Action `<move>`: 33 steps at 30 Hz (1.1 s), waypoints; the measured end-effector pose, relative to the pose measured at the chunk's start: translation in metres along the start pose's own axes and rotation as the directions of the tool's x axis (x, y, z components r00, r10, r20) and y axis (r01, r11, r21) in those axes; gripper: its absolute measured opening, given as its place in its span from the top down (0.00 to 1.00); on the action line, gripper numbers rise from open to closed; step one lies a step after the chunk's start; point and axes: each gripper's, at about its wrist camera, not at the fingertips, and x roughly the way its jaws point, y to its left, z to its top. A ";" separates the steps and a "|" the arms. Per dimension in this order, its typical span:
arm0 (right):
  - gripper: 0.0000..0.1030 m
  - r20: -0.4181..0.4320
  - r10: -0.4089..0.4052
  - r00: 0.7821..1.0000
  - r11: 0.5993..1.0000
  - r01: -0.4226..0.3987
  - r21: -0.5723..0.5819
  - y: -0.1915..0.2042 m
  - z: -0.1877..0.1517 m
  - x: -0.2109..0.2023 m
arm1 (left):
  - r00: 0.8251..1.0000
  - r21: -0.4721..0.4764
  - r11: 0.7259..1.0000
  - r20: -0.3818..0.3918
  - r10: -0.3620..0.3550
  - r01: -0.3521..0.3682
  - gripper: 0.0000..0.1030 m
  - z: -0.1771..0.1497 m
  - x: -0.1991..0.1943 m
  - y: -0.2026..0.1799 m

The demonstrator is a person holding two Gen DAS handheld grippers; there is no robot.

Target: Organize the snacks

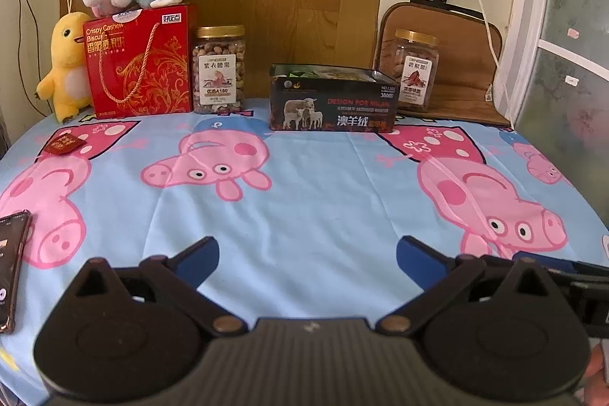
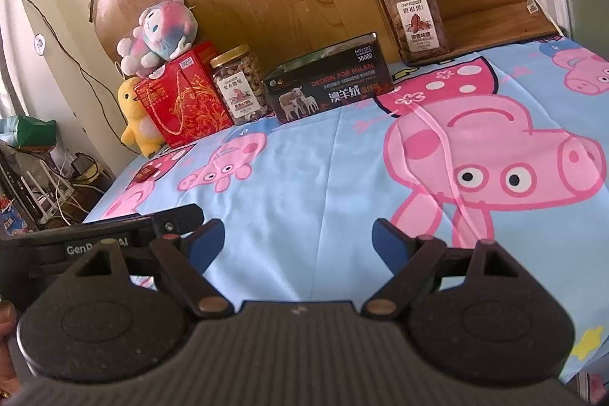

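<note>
Both grippers idle, fingers wide, holding nothing.
Left gripper [image 1: 306, 253] and right gripper [image 2: 298, 240] face the nut jar [image 1: 219, 69]; likely rigid, slippery, weighty; grip mid-body.

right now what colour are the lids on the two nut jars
Both are gold: the left jar's lid and the right jar's lid, clearest in the left wrist view.

The phone [image 1: 11, 269] is cut off by the left edge. The dark box's [image 1: 331, 97] contents are barely visible. Small print on the jar [image 1: 416, 69] labels is unreadable.
</note>
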 end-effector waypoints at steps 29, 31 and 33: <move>0.16 -0.047 -0.012 0.999 1.000 0.012 -0.003 0.002 -0.003 0.008 | 0.999 -0.010 1.000 -0.044 -0.007 0.007 0.00 -0.006 0.009 0.004; 0.16 -0.046 -0.010 0.999 1.000 0.010 -0.004 0.002 -0.003 0.008 | 0.999 -0.010 1.000 -0.047 -0.005 0.004 0.00 -0.006 0.010 0.003; 0.16 -0.041 -0.008 0.999 1.000 0.008 -0.002 0.001 -0.003 0.006 | 0.999 -0.011 1.000 -0.052 -0.005 0.005 0.00 -0.006 0.011 0.003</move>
